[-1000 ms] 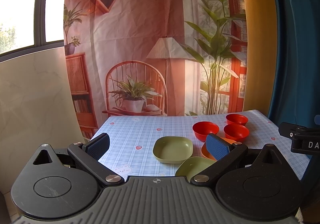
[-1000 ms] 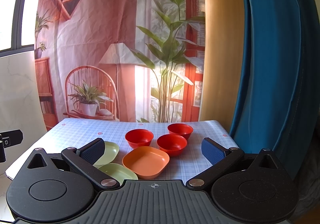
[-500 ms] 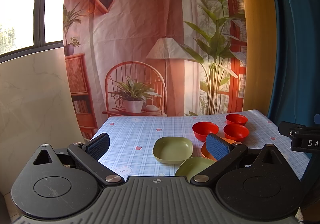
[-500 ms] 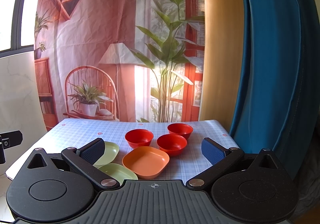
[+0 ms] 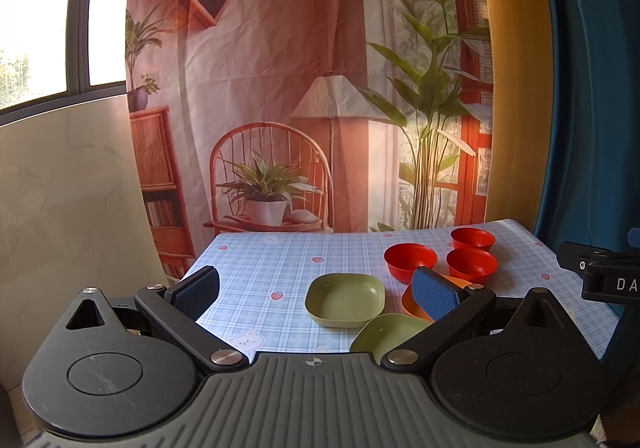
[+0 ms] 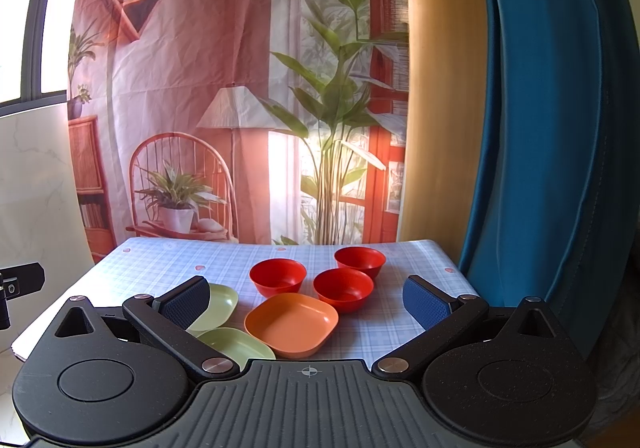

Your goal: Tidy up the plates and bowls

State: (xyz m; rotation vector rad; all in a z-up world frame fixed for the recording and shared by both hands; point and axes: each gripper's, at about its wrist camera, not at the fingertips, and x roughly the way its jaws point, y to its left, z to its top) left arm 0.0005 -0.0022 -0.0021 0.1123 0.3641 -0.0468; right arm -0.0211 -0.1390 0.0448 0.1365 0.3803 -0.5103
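On the blue checked tablecloth (image 5: 264,272) stand three red bowls (image 6: 278,277) (image 6: 343,288) (image 6: 360,261), an orange square plate (image 6: 291,324) and two green square plates (image 6: 216,306) (image 6: 234,344). In the left wrist view the far green plate (image 5: 344,300) lies ahead, the near green plate (image 5: 390,332) and the orange plate (image 5: 412,304) are partly hidden by the right finger. My left gripper (image 5: 316,298) is open and empty above the table's near edge. My right gripper (image 6: 306,302) is open and empty, short of the orange plate.
A printed backdrop (image 5: 280,87) hangs behind the table. A blue curtain (image 6: 552,127) hangs on the right, a marble panel (image 5: 68,187) stands on the left. The right gripper's body (image 5: 600,272) shows at the right edge of the left wrist view.
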